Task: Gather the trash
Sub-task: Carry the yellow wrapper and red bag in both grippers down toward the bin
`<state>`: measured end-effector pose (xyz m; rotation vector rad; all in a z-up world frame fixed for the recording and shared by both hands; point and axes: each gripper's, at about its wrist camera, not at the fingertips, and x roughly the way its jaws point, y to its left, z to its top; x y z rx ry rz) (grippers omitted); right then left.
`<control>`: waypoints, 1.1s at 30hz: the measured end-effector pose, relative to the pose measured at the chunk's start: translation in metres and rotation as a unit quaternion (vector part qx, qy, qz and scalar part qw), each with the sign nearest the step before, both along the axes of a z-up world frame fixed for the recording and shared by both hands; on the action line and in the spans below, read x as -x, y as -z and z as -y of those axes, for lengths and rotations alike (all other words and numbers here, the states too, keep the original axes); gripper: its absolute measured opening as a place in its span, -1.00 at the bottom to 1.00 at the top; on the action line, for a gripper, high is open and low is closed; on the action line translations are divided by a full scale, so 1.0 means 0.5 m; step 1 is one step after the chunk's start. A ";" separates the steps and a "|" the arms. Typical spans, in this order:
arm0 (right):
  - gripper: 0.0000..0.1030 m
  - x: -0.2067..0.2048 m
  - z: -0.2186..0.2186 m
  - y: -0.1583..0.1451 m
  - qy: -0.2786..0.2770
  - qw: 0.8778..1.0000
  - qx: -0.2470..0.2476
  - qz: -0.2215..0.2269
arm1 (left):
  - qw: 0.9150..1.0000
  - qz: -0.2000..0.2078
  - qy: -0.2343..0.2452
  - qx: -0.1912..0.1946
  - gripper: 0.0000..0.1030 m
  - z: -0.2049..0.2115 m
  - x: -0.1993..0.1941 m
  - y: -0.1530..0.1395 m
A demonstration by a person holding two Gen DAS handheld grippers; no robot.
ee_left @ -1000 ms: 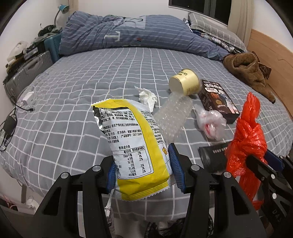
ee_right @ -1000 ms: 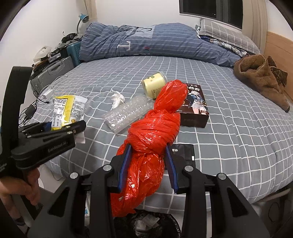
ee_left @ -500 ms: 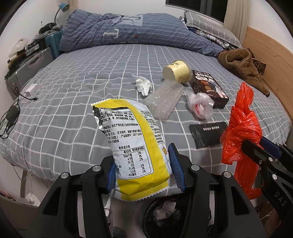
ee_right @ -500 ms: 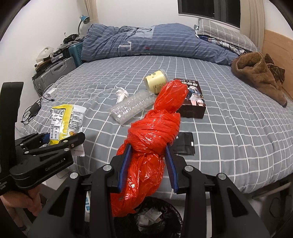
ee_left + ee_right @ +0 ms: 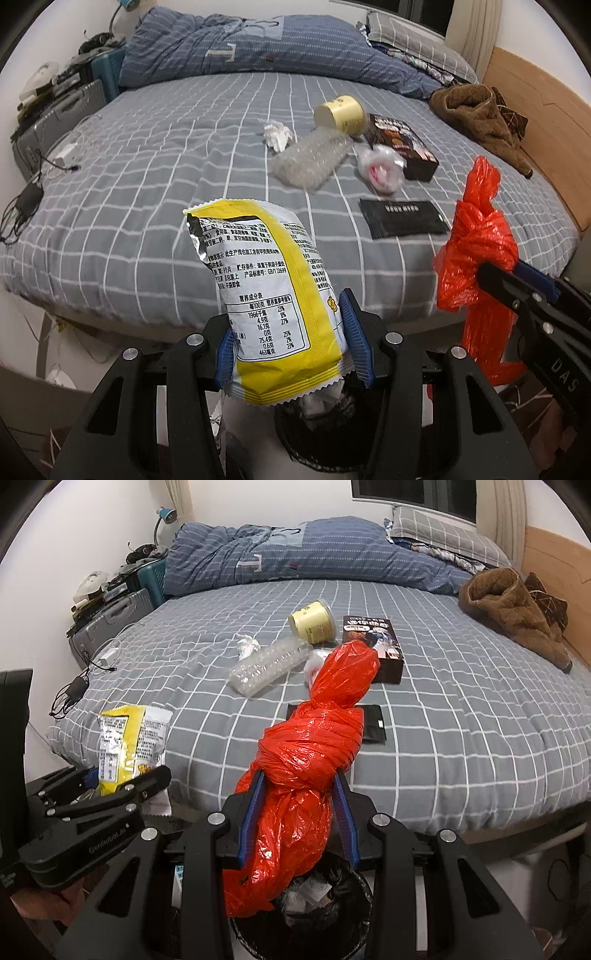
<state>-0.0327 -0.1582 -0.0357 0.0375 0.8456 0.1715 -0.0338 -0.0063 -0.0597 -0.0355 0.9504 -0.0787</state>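
Note:
My left gripper (image 5: 291, 332) is shut on a yellow and silver snack bag (image 5: 266, 291), which stands upright between the blue pads just past the foot of the bed. My right gripper (image 5: 299, 812) is shut on a knotted red plastic bag (image 5: 310, 760). A black bin (image 5: 347, 897) with paper scraps inside sits on the floor right below both grippers. Still on the grey checked bed lie a yellow cup (image 5: 341, 114), a crumpled tissue (image 5: 277, 133), a clear blister tray (image 5: 310, 162), a small clear bag (image 5: 380, 170), a dark box (image 5: 402, 146) and a black pouch (image 5: 404, 218).
A blue duvet (image 5: 295, 557) is heaped at the head of the bed. A brown garment (image 5: 517, 609) lies by the wooden headboard on the right. A grey suitcase (image 5: 107, 627), cables and a charger (image 5: 74, 690) crowd the left side. A hand (image 5: 40, 908) holds the left gripper.
Both grippers have drawn back off the bed toward its foot, each keeping its item. The bin has come into view under them.

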 end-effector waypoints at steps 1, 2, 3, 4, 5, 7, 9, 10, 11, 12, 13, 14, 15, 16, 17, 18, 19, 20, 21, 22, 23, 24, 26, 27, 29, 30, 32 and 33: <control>-0.32 0.006 0.000 -0.002 0.001 1.000 -0.001 -0.001 | 1.000 -0.005 0.000 0.003 -0.04 0.002 0.008 0.003; -0.32 0.012 0.002 -0.003 0.002 1.000 -0.003 -0.002 | 1.000 -0.008 0.000 0.005 -0.04 0.002 0.016 0.004; -0.32 0.020 0.003 -0.006 0.004 1.000 -0.006 -0.003 | 1.000 -0.009 -0.001 0.005 -0.04 0.004 0.021 0.005; -0.32 0.026 0.004 -0.008 0.004 1.000 -0.006 -0.003 | 1.000 -0.011 -0.002 0.005 -0.04 0.005 0.032 0.005; -0.32 0.032 0.005 -0.010 0.005 1.000 -0.006 -0.004 | 1.000 -0.013 -0.003 0.005 -0.04 0.005 0.038 0.006; -0.32 0.046 0.006 -0.011 0.005 1.000 -0.005 -0.006 | 1.000 -0.017 -0.003 0.007 -0.04 0.008 0.053 0.008; -0.32 0.058 0.006 -0.010 0.006 1.000 -0.002 -0.009 | 1.000 -0.022 -0.002 0.005 -0.04 0.012 0.065 0.011; -0.32 0.065 0.006 -0.010 0.007 1.000 0.000 -0.010 | 1.000 -0.024 -0.001 0.004 -0.04 0.014 0.073 0.012; -0.32 0.072 0.006 -0.008 0.007 1.000 0.001 -0.012 | 1.000 -0.026 -0.002 0.004 -0.04 0.015 0.080 0.013; -0.32 0.078 0.006 -0.007 0.006 1.000 0.001 -0.014 | 1.000 -0.028 -0.001 0.003 -0.04 0.016 0.085 0.014; -0.32 0.083 0.005 -0.006 0.006 1.000 0.002 -0.015 | 1.000 -0.030 -0.001 0.003 -0.04 0.016 0.092 0.015; -0.32 0.087 0.005 -0.004 0.006 1.000 0.003 -0.017 | 0.999 -0.032 -0.001 0.002 -0.04 0.017 0.100 0.016; -0.32 0.091 0.005 -0.003 0.005 1.000 0.004 -0.019 | 0.999 -0.033 -0.001 0.003 -0.04 0.017 0.106 0.018; -0.32 0.097 0.004 0.000 0.005 1.000 0.007 -0.021 | 0.999 -0.035 -0.001 0.003 -0.04 0.016 0.114 0.022; -0.32 0.101 0.003 0.003 0.005 1.000 0.009 -0.022 | 0.999 -0.037 -0.001 0.004 -0.04 0.015 0.118 0.025; -0.32 0.106 0.003 0.006 0.005 1.000 0.011 -0.024 | 0.999 -0.039 -0.002 0.004 -0.04 0.013 0.121 0.029; -0.32 0.109 0.003 0.009 0.004 1.000 0.013 -0.026 | 0.999 -0.042 -0.003 0.004 -0.05 0.011 0.126 0.033; -0.32 0.112 0.003 0.011 0.004 0.999 0.015 -0.028 | 0.999 -0.043 -0.005 0.005 -0.05 0.009 0.129 0.036; -0.32 0.116 0.004 0.014 0.004 0.999 0.018 -0.030 | 0.999 -0.045 -0.006 0.006 -0.05 0.007 0.133 0.039; -0.32 0.119 0.004 0.016 0.005 0.999 0.020 -0.032 | 0.999 -0.046 -0.006 0.006 -0.05 0.006 0.138 0.042; -0.32 0.122 0.004 0.020 0.005 0.999 0.022 -0.034 | 0.999 -0.048 -0.006 0.006 -0.05 0.005 0.141 0.045; -0.32 0.124 0.006 0.024 0.006 0.999 0.023 -0.037 | 0.999 -0.048 -0.007 0.005 -0.05 0.005 0.143 0.047; -0.32 0.127 0.007 0.032 0.007 0.999 0.026 -0.042 | 0.999 -0.052 -0.006 0.006 -0.05 0.004 0.147 0.056; -0.32 0.127 0.008 0.039 0.007 0.999 0.028 -0.045 | 0.999 -0.054 -0.006 0.006 -0.05 0.005 0.147 0.060; -0.32 0.127 0.010 0.050 0.007 0.998 0.030 -0.052 | 0.998 -0.059 -0.006 0.003 -0.05 0.006 0.147 0.076; -0.32 0.126 0.011 0.061 0.008 0.998 0.031 -0.057 | 0.998 -0.064 -0.004 0.002 -0.05 0.007 0.146 0.087; -0.32 0.123 0.013 0.078 0.009 0.997 0.033 -0.066 | 0.997 -0.072 -0.002 0.002 -0.05 0.008 0.143 0.104; -0.32 0.122 0.014 0.088 0.010 0.997 0.033 -0.070 | 0.997 -0.078 -0.001 0.000 -0.05 0.009 0.140 0.116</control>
